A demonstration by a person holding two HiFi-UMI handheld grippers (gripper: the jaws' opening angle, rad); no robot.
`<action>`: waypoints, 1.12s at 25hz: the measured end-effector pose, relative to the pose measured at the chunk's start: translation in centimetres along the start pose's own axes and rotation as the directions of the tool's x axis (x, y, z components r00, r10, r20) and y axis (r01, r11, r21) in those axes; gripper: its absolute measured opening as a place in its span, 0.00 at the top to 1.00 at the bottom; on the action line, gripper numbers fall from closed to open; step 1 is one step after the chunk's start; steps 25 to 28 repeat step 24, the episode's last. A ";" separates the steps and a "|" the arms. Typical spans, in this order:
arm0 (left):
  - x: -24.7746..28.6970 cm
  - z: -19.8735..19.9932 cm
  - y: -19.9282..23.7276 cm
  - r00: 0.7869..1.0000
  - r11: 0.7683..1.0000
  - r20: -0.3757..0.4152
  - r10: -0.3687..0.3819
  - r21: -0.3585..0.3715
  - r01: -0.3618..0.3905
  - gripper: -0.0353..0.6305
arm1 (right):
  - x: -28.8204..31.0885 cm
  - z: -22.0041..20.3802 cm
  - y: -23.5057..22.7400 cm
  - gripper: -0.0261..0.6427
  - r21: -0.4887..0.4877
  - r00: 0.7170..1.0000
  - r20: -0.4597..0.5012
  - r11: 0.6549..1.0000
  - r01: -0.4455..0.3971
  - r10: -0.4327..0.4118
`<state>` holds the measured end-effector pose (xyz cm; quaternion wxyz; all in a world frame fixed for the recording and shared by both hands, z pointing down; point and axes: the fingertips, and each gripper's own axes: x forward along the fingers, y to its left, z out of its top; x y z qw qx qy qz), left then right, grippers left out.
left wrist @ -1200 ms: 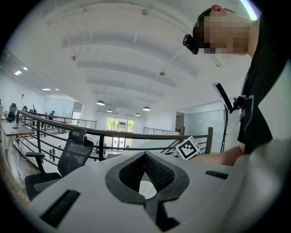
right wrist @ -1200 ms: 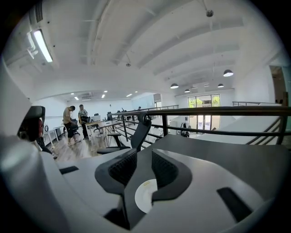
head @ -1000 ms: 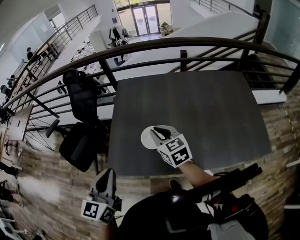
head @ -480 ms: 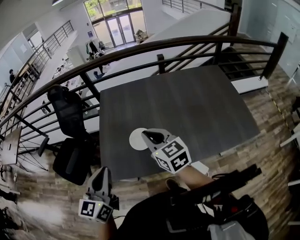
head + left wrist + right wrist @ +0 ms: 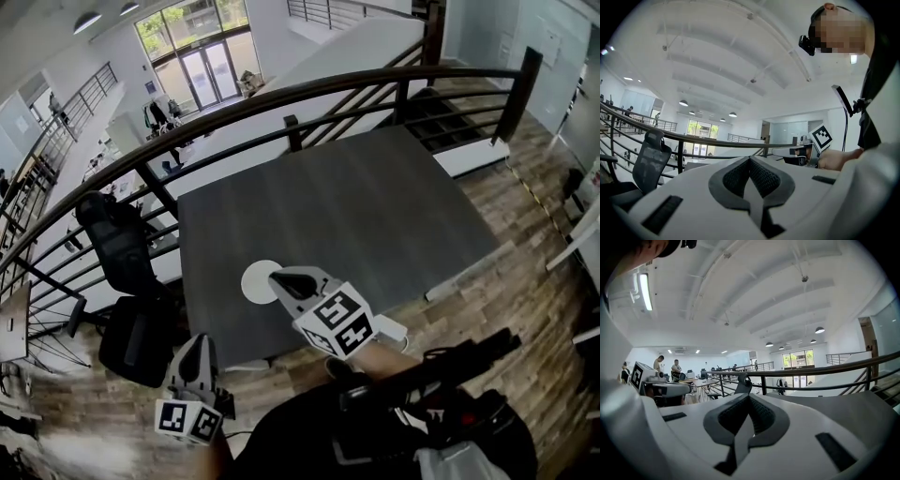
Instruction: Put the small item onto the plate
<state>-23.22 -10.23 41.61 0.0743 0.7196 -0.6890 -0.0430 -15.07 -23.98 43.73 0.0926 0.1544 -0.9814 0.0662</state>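
Note:
A round white plate (image 5: pixel 257 281) lies near the front left corner of the dark grey table (image 5: pixel 356 216). My right gripper (image 5: pixel 277 278) hovers at the plate's right edge with its jaws shut and nothing between them. In the right gripper view the right gripper (image 5: pixel 749 397) points level, out over the railing. My left gripper (image 5: pixel 199 343) is held low, off the table's front left corner, over the wooden floor. Its pads meet in the left gripper view, where the left gripper (image 5: pixel 750 159) is empty. No small item shows in any view.
A dark metal railing (image 5: pixel 281 103) curves round the table's far and left sides. A black office chair (image 5: pixel 127 281) stands to the left of the table. The table's near edge (image 5: pixel 309 342) runs just below the right gripper. Wooden floor (image 5: pixel 525 197) lies to the right.
The right gripper has drawn back from over the plate to its right edge, uncovering most of the plate. The head view has swung, so the table sits further left. The left gripper stays low.

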 end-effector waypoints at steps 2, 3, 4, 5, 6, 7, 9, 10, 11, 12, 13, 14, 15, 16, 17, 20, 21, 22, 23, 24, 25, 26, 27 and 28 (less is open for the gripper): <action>0.1 -0.2 -0.1 1.000 1.000 0.000 -0.009 0.000 0.009 0.94 | -0.4 0.1 -0.1 0.96 -0.002 1.000 0.004 1.000 0.011 -0.011; 0.2 -0.4 0.1 1.000 1.000 -0.008 -0.006 0.007 0.006 0.94 | -0.6 0.1 -0.2 0.96 0.000 1.000 0.005 1.000 0.016 -0.016; 0.2 -0.6 0.3 1.000 1.000 -0.015 -0.001 0.014 0.002 0.94 | -0.7 0.1 -0.3 0.96 0.003 1.000 0.005 1.000 0.020 -0.020; 0.2 -0.7 0.4 1.000 1.000 -0.017 0.002 0.017 -0.002 0.94 | -0.8 0.1 -0.4 0.96 0.006 1.000 0.005 1.000 0.025 -0.025; 0.3 -0.6 0.5 1.000 1.000 -0.017 0.004 0.017 -0.004 0.94 | -0.8 0.1 -0.5 0.96 0.008 1.000 0.004 1.000 0.029 -0.029; 0.3 -0.6 0.5 1.000 1.000 -0.016 0.003 0.016 -0.003 0.94 | -1.0 0.1 -0.5 0.96 0.008 0.999 0.003 0.999 0.032 -0.032; 0.3 -0.5 0.4 1.000 1.000 -0.020 -0.004 0.017 0.004 0.94 | -1.2 0.3 -0.5 0.96 0.002 0.999 0.005 0.999 0.036 -0.036; 0.3 -0.6 0.3 1.000 1.000 -0.023 -0.008 0.017 0.008 0.94 | -1.2 0.4 -0.5 0.96 -0.001 0.999 0.008 0.999 0.037 -0.037; 0.3 -0.6 0.3 1.000 1.000 -0.025 -0.010 0.015 0.011 0.94 | -1.2 0.5 -0.5 0.96 -0.002 0.999 0.009 0.999 0.038 -0.038; 0.4 -0.6 0.3 1.000 1.000 -0.023 -0.012 0.011 0.012 0.94 | -1.2 0.5 -0.6 0.96 -0.002 0.999 0.008 0.999 0.041 -0.041; 0.4 -0.6 0.3 1.000 1.000 -0.020 -0.013 0.008 0.013 0.94 | -1.2 0.4 -0.6 0.96 -0.001 0.999 0.006 0.999 0.043 -0.043; 0.5 -0.6 0.3 1.000 1.000 -0.017 -0.014 0.006 0.014 0.94 | -1.2 0.4 -0.7 0.96 0.000 0.999 0.003 0.999 0.044 -0.044; 0.6 -0.6 0.3 1.000 1.000 -0.016 -0.015 0.005 0.015 0.94 | -1.2 0.3 -0.7 0.96 0.001 0.999 0.001 0.999 0.045 -0.045; 0.6 -0.6 0.4 1.000 1.000 -0.018 -0.015 0.004 0.015 0.94 | -1.2 0.3 -0.7 0.96 0.001 0.999 -0.001 0.999 0.046 -0.046; 0.7 -0.6 0.5 1.000 1.000 -0.019 -0.016 0.004 0.016 0.94 | -1.1 0.3 -0.7 0.96 0.000 0.999 -0.001 0.999 0.049 -0.049; 0.8 -0.5 0.8 1.000 1.000 -0.018 -0.015 0.002 0.015 0.94 | -0.9 0.5 -0.8 0.96 -0.001 0.999 -0.001 0.999 0.053 -0.053; 0.8 -0.5 0.9 1.000 1.000 -0.017 -0.015 0.002 0.015 0.94 | -0.9 0.5 -0.7 0.96 -0.001 0.999 -0.002 0.999 0.052 -0.052; 0.8 -0.4 0.9 1.000 1.000 -0.016 -0.015 0.002 0.015 0.94 | -0.8 0.5 -0.7 0.96 -0.001 0.999 -0.004 0.999 0.052 -0.052; 0.8 -0.4 0.9 1.000 1.000 -0.016 -0.015 0.003 0.015 0.94 | -0.9 0.5 -0.7 0.96 -0.001 0.999 -0.005 0.999 0.052 -0.052; 0.8 -0.3 0.9 1.000 1.000 -0.015 -0.015 0.004 0.015 0.94 | -0.9 0.5 -0.7 0.96 -0.001 0.999 -0.005 0.999 0.052 -0.052; 0.8 -0.3 0.9 1.000 1.000 -0.015 -0.015 0.004 0.015 0.94 | -0.9 0.5 -0.7 0.96 -0.001 0.999 -0.005 0.999 0.052 -0.052; 0.8 -0.3 0.9 1.000 1.000 -0.015 -0.015 0.004 0.015 0.94 | -0.9 0.5 -0.7 0.96 -0.001 0.999 -0.005 0.999 0.052 -0.052; 0.8 -0.3 0.9 1.000 1.000 -0.015 -0.015 0.004 0.015 0.94 | -0.9 0.5 -0.7 0.96 -0.001 0.999 -0.005 0.999 0.052 -0.052; 0.8 -0.3 0.9 1.000 1.000 -0.015 -0.015 0.004 0.015 0.94 | -0.9 0.5 -0.7 0.96 -0.001 0.999 -0.005 0.999 0.052 -0.052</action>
